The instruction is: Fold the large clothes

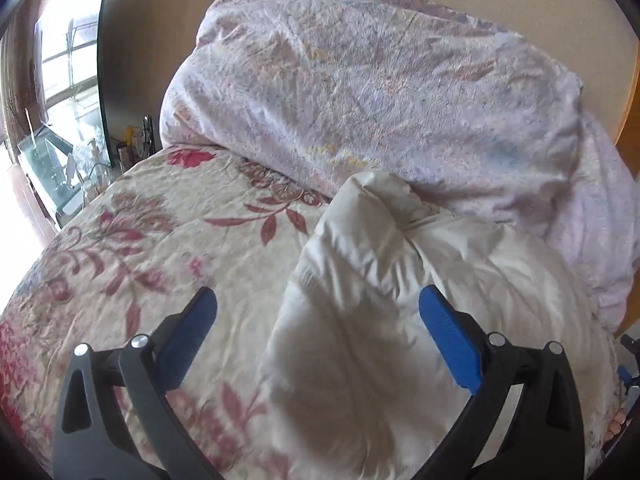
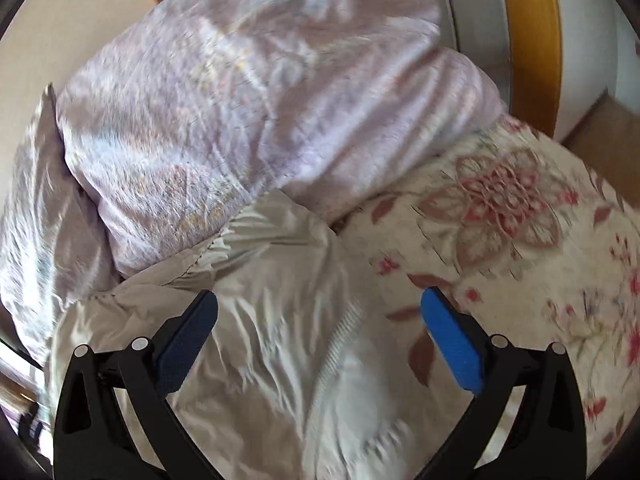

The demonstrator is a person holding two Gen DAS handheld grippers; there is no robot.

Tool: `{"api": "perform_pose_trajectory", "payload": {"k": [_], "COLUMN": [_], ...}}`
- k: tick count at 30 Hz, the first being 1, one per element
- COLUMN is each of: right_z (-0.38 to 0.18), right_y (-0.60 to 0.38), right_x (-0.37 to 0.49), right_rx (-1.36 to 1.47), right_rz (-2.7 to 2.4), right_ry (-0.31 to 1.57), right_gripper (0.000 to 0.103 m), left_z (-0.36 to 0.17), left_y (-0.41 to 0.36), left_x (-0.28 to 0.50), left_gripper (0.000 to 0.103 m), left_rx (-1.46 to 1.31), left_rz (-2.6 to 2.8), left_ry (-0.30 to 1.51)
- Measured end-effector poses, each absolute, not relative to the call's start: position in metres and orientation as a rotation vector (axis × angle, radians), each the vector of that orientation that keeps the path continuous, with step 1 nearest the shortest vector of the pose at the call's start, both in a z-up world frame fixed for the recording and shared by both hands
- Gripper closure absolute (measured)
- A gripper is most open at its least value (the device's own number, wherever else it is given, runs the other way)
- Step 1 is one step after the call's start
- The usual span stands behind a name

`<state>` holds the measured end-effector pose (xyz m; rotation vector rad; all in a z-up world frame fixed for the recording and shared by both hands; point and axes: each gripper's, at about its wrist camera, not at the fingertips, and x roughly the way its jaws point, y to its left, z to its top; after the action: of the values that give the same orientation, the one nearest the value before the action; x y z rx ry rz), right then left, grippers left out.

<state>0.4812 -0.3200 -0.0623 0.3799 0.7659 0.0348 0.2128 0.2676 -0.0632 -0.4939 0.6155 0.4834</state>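
We see the white jacket (image 1: 400,300) lying rumpled on the bed (image 1: 140,248), at 6 o'clock from the bunched quilt (image 1: 360,92). Our left gripper (image 1: 318,308) and right gripper (image 2: 320,312) hang spread and empty above it, so the folding looks hardly begun.

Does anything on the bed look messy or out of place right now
The white puffy jacket lies crumpled and unfolded on the floral bedspread, pushed against a bunched lilac duvet heaped behind it. Both grippers are open above it. No damage or spill shows.

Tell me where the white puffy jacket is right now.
The white puffy jacket lies on the floral bedspread, against the bunched lilac duvet; in both wrist views it sits between and ahead of each open hand-held gripper's fingers.
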Motion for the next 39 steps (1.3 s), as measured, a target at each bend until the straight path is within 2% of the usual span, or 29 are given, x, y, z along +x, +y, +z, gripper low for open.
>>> {"api": "perform_pose_trajectory", "payload": {"k": [2,5,7,10,12,16,20,21,22,23,25,27,31,39], "right_z": [-0.065,-0.077,-0.09,-0.105,-0.106,-0.12,-0.126,-0.128,-0.13,-0.132,-0.132,-0.126,-0.104,-0.075], "right_y": [-0.345,-0.359,-0.361,-0.352,-0.343,-0.332,-0.326,-0.325,-0.324,-0.323,-0.323,-0.325,-0.326,-0.324], "right_x": [0.454,0.417,0.402,0.388,0.379,0.383,0.387,0.387,0.388,0.389,0.388,0.383,0.372,0.309], "right_rx": [0.459,0.567,0.671,0.764,0.773,0.806,0.836,0.848,0.857,0.86,0.871,0.884,0.877,0.787], "right_rz": [0.038,0.07,0.129,0.21,0.229,0.249,0.274,0.277,0.276,0.271,0.277,0.309,0.375,0.513], "right_ry": [0.811,0.871,0.925,0.99,0.999,1.027,0.998,0.986,0.971,0.96,0.93,0.888,0.82,0.778], "right_gripper": [0.002,0.008,0.017,0.026,0.026,0.034,0.036,0.04,0.048,0.054,0.069,0.075,0.08,0.081], "left_z": [-0.066,-0.077,-0.088,-0.106,-0.115,-0.129,-0.131,-0.133,-0.134,-0.137,-0.139,-0.134,-0.116,-0.093], "left_y": [0.267,0.256,0.25,0.244,0.242,0.24,0.24,0.24,0.241,0.243,0.245,0.245,0.244,0.248], "left_x": [0.186,0.161,0.154,0.157,0.162,0.175,0.186,0.187,0.187,0.187,0.184,0.181,0.172,0.094], "left_gripper": [0.003,0.004,0.009,0.019,0.027,0.035,0.044,0.046,0.049,0.057,0.068,0.079,0.083,0.084], "left_rx": [-0.56,-0.687,-0.759,-0.846,-0.903,-1.006,-1.04,-1.059,-1.08,-1.107,-1.153,-1.149,-1.116,-1.108], "left_rz": [0.467,0.411,0.385,0.349,0.328,0.302,0.312,0.316,0.315,0.307,0.286,0.268,0.249,0.189], "left_ry": [0.619,0.633,0.641,0.666,0.669,0.666,0.634,0.616,0.604,0.59,0.555,0.536,0.513,0.512]}}
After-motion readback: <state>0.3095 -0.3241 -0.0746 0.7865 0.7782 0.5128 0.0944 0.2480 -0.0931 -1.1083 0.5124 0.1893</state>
